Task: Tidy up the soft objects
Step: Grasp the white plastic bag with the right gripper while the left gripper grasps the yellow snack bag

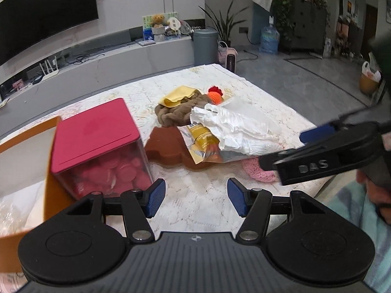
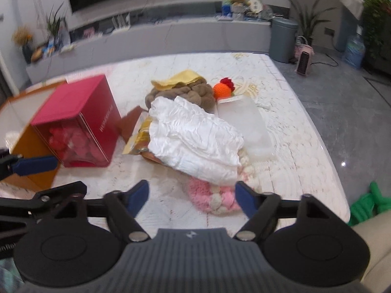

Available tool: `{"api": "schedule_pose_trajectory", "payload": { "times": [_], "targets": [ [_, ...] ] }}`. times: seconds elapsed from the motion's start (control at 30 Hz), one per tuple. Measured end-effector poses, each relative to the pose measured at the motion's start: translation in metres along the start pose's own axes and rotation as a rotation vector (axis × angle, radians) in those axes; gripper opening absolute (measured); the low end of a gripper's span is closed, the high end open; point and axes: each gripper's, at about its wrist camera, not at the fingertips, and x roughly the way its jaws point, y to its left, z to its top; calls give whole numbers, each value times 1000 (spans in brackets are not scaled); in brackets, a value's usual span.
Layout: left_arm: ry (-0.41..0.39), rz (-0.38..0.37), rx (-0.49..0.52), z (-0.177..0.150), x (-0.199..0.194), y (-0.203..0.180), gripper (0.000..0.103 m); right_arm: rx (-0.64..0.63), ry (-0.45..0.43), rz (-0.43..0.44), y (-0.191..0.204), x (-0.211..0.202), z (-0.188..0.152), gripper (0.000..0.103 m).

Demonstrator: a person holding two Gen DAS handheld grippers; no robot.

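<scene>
A pile of soft things lies mid-table: a crumpled white cloth over a gold snack bag, a brown plush with a yellow cloth on it, an orange and red crochet ball, and a pink and cream crochet piece. My right gripper is open just in front of the pink crochet, touching nothing. My left gripper is open and empty above bare tabletop, near the red box. The pile also shows in the left wrist view.
A red-lidded clear box of red items stands left, against an open orange cardboard box. A brown leather item lies beside the bag. A clear plastic pouch lies right of the cloth. The table edge drops off to the right.
</scene>
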Motion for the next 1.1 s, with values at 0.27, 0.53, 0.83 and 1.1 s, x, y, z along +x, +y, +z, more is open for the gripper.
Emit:
{"api": "schedule_pose_trajectory", "payload": {
  "times": [0.27,0.53,0.83,1.1],
  "targets": [
    [44,14,39,11,24,-4,69,-144,66,-40,4,51,28,87],
    [65,-9,27,14,41,-3,68,-108,107,65,-8,81,37,70],
    [19,-14,56,24,42,-9,68,66,65,110,-36,61,34,10],
    [-22,-85,-20,38,54,-6,79,226,41,68,-55,50,26,7]
  ]
}}
